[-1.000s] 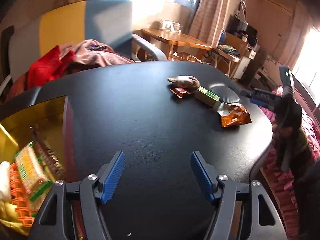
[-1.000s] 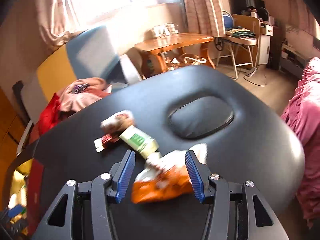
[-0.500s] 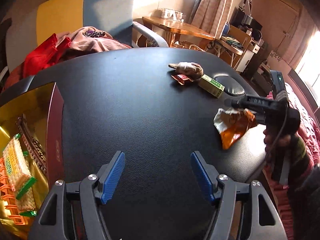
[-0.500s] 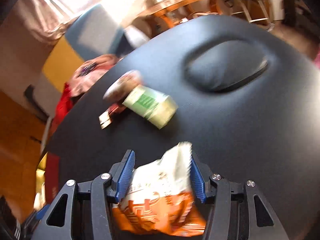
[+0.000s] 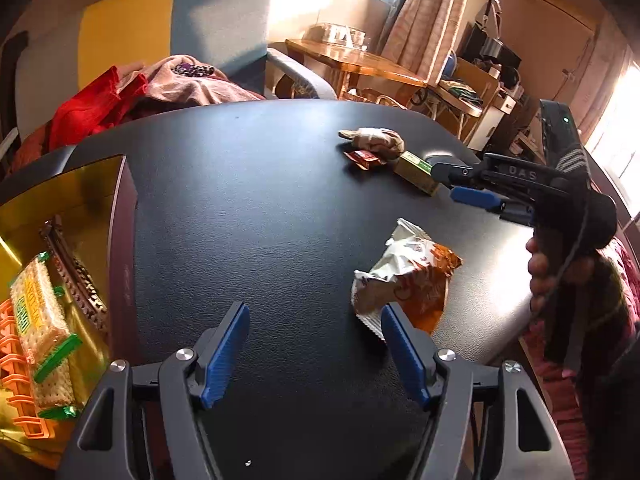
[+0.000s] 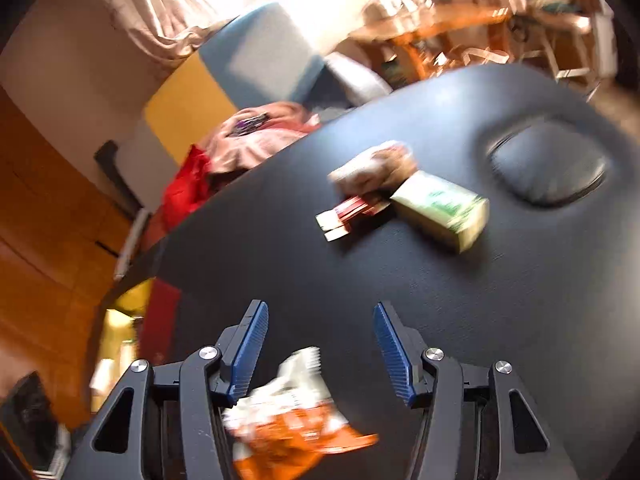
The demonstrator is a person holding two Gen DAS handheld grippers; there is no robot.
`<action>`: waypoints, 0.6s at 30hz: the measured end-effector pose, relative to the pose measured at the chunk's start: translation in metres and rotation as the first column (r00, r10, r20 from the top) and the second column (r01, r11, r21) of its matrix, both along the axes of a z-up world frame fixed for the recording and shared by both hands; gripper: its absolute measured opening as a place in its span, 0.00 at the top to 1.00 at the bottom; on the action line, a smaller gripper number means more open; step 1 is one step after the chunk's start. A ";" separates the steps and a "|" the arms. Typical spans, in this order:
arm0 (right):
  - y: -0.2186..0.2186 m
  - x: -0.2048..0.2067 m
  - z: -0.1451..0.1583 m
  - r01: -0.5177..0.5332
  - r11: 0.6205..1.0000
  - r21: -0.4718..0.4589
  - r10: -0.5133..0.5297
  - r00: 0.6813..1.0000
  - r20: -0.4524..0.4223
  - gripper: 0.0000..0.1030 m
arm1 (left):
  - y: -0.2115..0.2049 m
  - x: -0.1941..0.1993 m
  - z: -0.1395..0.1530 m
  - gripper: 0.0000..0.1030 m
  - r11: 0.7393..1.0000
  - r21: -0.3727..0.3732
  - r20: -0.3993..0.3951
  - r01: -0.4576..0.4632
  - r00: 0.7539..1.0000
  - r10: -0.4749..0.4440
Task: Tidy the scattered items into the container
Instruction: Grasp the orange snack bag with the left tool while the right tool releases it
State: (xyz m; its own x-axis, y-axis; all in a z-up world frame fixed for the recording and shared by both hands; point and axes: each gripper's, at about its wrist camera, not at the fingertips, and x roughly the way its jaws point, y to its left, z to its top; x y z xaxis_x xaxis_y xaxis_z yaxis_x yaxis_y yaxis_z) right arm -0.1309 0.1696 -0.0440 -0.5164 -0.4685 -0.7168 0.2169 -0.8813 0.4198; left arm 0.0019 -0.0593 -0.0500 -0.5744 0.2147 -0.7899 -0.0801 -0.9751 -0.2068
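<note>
Orange snack packet (image 5: 404,276) apparently loose on table beneath unclenched right tool (image 6: 320,344).

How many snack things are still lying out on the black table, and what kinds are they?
Crinkly snack bags: 2, the orange-and-white bag and the brown-and-white bag
Boxes: 1, the green box
Small red packets: 1, the red packet
Total: 4
</note>
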 end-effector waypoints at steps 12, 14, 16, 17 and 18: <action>0.006 -0.087 -0.009 -0.134 0.905 0.405 0.159 0.987 -0.029 0.43 | 0.031 -0.016 0.004 0.31 0.990 0.030 -0.039 0.139 0.990 -0.138; 0.002 -0.100 -0.018 -0.177 0.889 0.423 0.187 0.982 0.019 0.43 | 0.033 -0.021 0.003 0.30 0.989 0.036 -0.033 0.147 0.989 -0.146; -0.005 -0.109 -0.029 -0.194 0.882 0.429 0.193 0.980 0.046 0.44 | 0.036 -0.025 0.003 0.29 0.988 0.027 -0.031 0.153 0.988 -0.153; -0.004 -0.110 -0.034 -0.190 0.880 0.435 0.184 0.981 0.056 0.49 | 0.037 -0.027 0.003 0.29 0.987 0.022 -0.031 0.156 0.987 -0.155; -0.002 -0.107 -0.036 -0.178 0.877 0.446 0.171 0.984 0.057 0.58 | 0.039 -0.028 0.003 0.29 0.987 0.016 -0.031 0.160 0.987 -0.160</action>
State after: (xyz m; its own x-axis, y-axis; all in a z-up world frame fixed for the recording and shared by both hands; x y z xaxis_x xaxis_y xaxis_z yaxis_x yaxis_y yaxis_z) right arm -0.2379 0.1680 -0.0805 -0.4435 -0.1776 -0.8785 0.3812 -0.9245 -0.0056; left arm -0.0265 -0.0207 -0.0471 -0.5542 0.3203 -0.7683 -0.2409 -0.9452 -0.2203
